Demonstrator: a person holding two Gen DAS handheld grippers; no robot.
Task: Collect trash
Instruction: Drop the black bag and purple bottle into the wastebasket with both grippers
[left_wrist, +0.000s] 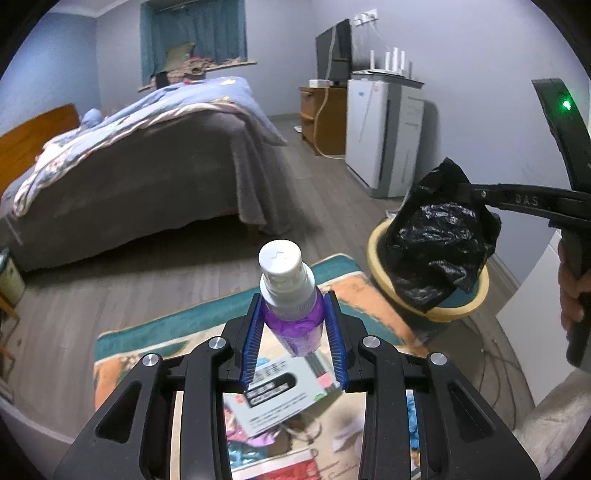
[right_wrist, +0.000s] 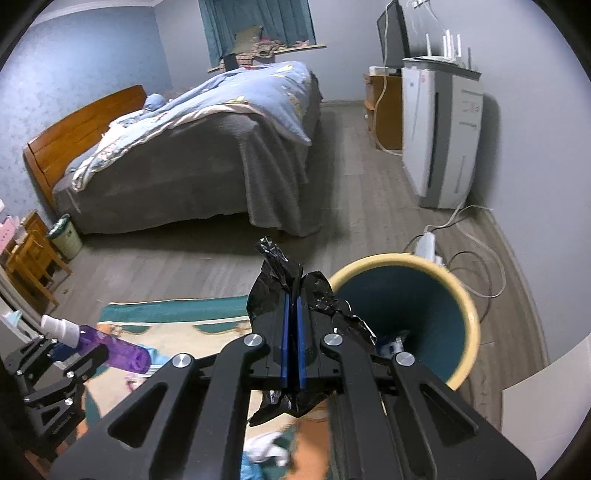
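My left gripper (left_wrist: 293, 304) is shut on a purple bottle (left_wrist: 293, 317) with a white pump cap, held above a patterned rug (left_wrist: 155, 325). The same purple bottle (right_wrist: 118, 350) shows at the lower left of the right wrist view, in the left gripper (right_wrist: 74, 350). My right gripper (right_wrist: 293, 291) is shut on a crumpled black plastic bag (right_wrist: 273, 280). In the left wrist view the black plastic bag (left_wrist: 439, 236) hangs from the right gripper (left_wrist: 461, 190) over a bin (left_wrist: 376, 254) with a cream rim. The bin (right_wrist: 469, 306) is teal inside, with a small item at its bottom.
On the rug lie a grey printed box (left_wrist: 273, 398), colourful wrappers (left_wrist: 243, 439) and a white crumpled piece (right_wrist: 266, 450). A bed (right_wrist: 207, 155) stands beyond, a white appliance (right_wrist: 439, 136) by the wall, a power strip with cables (right_wrist: 428, 243) on the floor, and a small green bin (right_wrist: 68, 236) far left.
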